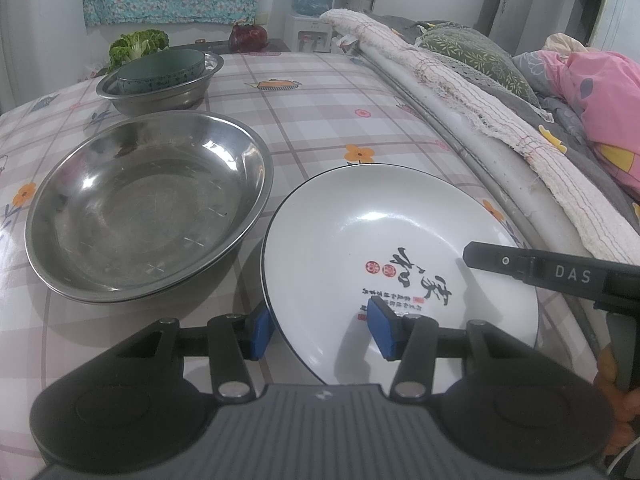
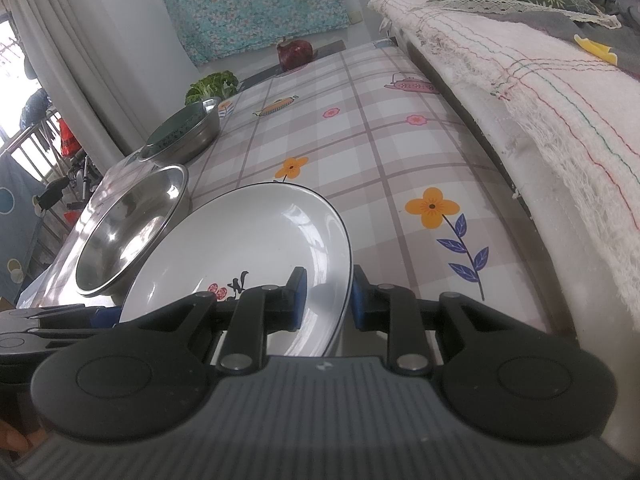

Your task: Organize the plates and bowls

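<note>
- On the far left of the checked, flowered tablecloth (image 1: 320,92) sits a small steel basin (image 1: 160,90) with a dark green bowl (image 1: 162,70) resting inside it; leafy greens (image 1: 138,44) lie just behind.
- Nearer, a large empty steel basin (image 1: 148,208) stands on the cloth, just beside the white plate (image 1: 400,236) — their rims look almost touching, though the fisheye bend makes that hard to judge.
- The white plate, thin dark rim and black calligraphy with red seals on its face, lies tilted, its near edge raised between the two tools.
- The left gripper (image 1: 324,330) straddles the plate's near-left rim: one blue pad sits outside and below the rim, the other over the plate's inner face. Its jaws stand about half apart; whether the pads actually press on the china I cannot tell.
- The right gripper (image 2: 329,296) has its blue pads drawn close on the plate's right rim — one pad on the inner face, one outside — and it is holding that edge.
- In the left wrist view the right gripper's black finger marked "DAS" reaches over the plate from the right.
- Along the right edge of the table runs a frayed white towel (image 1: 460,92), with patterned bedding (image 1: 592,92) beyond.
</note>
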Demonstrator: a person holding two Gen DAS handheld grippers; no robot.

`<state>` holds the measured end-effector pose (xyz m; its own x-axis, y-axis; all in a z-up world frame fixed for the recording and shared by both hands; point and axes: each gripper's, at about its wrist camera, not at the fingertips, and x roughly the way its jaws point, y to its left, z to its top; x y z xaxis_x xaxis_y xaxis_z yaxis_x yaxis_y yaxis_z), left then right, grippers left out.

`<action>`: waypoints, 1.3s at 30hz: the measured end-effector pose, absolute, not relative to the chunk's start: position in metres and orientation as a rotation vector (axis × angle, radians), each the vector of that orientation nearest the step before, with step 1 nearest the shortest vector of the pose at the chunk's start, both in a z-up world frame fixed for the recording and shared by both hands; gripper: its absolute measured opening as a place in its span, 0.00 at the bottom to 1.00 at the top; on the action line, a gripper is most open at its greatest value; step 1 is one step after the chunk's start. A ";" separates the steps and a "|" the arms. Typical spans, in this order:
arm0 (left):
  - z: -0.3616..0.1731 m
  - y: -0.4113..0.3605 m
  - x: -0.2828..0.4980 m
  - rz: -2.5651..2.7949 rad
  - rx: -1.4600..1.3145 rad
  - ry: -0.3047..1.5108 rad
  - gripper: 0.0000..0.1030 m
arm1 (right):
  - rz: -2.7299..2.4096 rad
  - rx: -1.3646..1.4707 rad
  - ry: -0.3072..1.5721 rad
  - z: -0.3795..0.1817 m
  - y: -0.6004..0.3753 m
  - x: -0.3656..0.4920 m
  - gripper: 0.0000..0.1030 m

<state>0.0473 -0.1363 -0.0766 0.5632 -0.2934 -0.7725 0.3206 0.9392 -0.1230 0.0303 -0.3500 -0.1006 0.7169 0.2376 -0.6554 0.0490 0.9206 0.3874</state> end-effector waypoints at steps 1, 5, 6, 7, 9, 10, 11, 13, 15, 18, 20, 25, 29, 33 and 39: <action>-0.077 -0.136 0.047 -0.361 0.032 0.903 0.49 | 0.108 0.397 0.769 -0.101 -0.350 0.030 0.22; -0.077 -0.136 0.047 -0.362 0.032 0.903 0.49 | 0.106 0.396 0.769 -0.101 -0.350 0.030 0.22; -0.077 -0.136 0.047 -0.362 0.032 0.903 0.49 | 0.107 0.397 0.769 -0.101 -0.350 0.030 0.22; -0.077 -0.136 0.047 -0.362 0.032 0.903 0.49 | 0.107 0.397 0.769 -0.101 -0.350 0.030 0.22; -0.077 -0.136 0.047 -0.362 0.032 0.903 0.49 | 0.106 0.397 0.769 -0.101 -0.350 0.030 0.22; -0.077 -0.136 0.047 -0.362 0.032 0.903 0.49 | 0.106 0.397 0.769 -0.101 -0.350 0.030 0.22; -0.077 -0.136 0.047 -0.362 0.032 0.903 0.49 | 0.107 0.397 0.769 -0.101 -0.350 0.030 0.22; -0.077 -0.137 0.047 -0.362 0.032 0.903 0.49 | 0.107 0.397 0.769 -0.101 -0.350 0.030 0.22; -0.076 -0.136 0.047 -0.362 0.031 0.903 0.49 | 0.107 0.397 0.769 -0.101 -0.350 0.030 0.22; -0.077 -0.136 0.047 -0.361 0.032 0.903 0.49 | 0.107 0.397 0.769 -0.101 -0.350 0.030 0.22; -0.077 -0.136 0.047 -0.361 0.032 0.903 0.49 | 0.107 0.397 0.769 -0.101 -0.350 0.030 0.22; -0.077 -0.137 0.047 -0.361 0.032 0.902 0.49 | 0.107 0.398 0.769 -0.101 -0.351 0.030 0.22; -0.077 -0.137 0.047 -0.361 0.033 0.902 0.49 | 0.107 0.398 0.769 -0.101 -0.350 0.030 0.22; -0.077 -0.137 0.047 -0.360 0.037 0.902 0.50 | 0.107 0.399 0.769 -0.101 -0.351 0.030 0.22; -0.077 -0.138 0.046 -0.358 0.040 0.901 0.50 | 0.107 0.394 0.768 -0.100 -0.351 0.030 0.22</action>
